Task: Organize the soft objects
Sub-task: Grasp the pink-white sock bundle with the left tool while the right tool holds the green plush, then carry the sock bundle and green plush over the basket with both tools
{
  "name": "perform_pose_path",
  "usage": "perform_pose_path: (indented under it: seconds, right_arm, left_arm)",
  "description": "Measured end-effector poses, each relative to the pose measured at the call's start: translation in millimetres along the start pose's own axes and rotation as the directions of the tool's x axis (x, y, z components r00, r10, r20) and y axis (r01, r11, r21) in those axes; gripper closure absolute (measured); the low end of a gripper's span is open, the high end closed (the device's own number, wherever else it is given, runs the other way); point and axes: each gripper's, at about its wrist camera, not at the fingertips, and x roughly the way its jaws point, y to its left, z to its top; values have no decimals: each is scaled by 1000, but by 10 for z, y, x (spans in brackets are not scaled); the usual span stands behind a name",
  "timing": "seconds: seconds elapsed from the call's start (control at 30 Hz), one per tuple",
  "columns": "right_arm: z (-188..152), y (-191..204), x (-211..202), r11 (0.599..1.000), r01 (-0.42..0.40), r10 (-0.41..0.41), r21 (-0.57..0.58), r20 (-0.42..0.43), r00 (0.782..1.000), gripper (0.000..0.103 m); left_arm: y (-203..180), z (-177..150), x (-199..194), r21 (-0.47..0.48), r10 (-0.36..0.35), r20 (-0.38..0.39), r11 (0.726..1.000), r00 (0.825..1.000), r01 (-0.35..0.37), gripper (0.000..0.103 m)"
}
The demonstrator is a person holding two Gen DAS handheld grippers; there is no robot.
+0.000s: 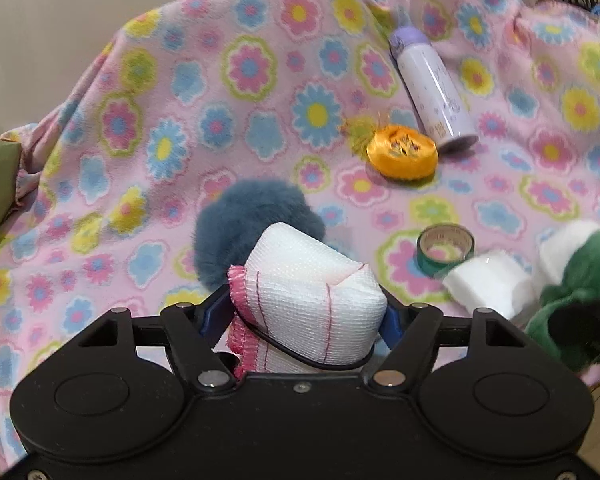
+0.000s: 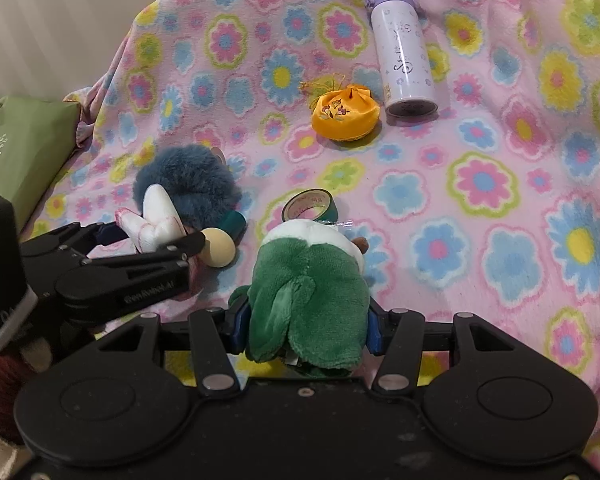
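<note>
Clamped in left hand-held gripper [image 1: 308,312]: white gauze roll [image 1: 312,280]; right hand-held gripper [image 2: 306,328] grips green plush [image 2: 308,300]; blue pompom [image 2: 188,188], orange pouch [image 2: 346,114] ahead await sorting.

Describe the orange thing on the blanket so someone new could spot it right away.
Start at the flowered pink blanket and find the white bottle with a purple cap lying on it. At its base sits the orange satin pouch, the only shiny, embroidered item, with a yellow tassel.
</note>
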Motion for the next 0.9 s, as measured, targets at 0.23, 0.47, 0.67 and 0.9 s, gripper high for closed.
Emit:
perform_pose_path:
  seconds: [0.23, 0.47, 0.67, 0.9]
  right_arm:
    - [-2, 40, -169, 1000, -4, 4, -10, 37, 999, 51]
    - [-60, 115, -471, 999, -29, 31, -28, 81, 996, 51]
    - [-187, 152, -785, 997, -54, 59, -47, 109, 992, 50]
    - [-491, 173, -1117, 995, -63, 71, -81, 108, 992, 50]
  left_arm:
    - [57, 156, -344, -48, 18, 59, 999, 998, -15, 35]
    - [131, 222, -757, -170, 1, 18, 985, 1000, 2, 35]
    - [101, 59, -1111, -245, -25, -18, 969, 1000, 20, 35]
    - [-22, -243, -1473, -292, -43, -43, 956, 998, 29, 35]
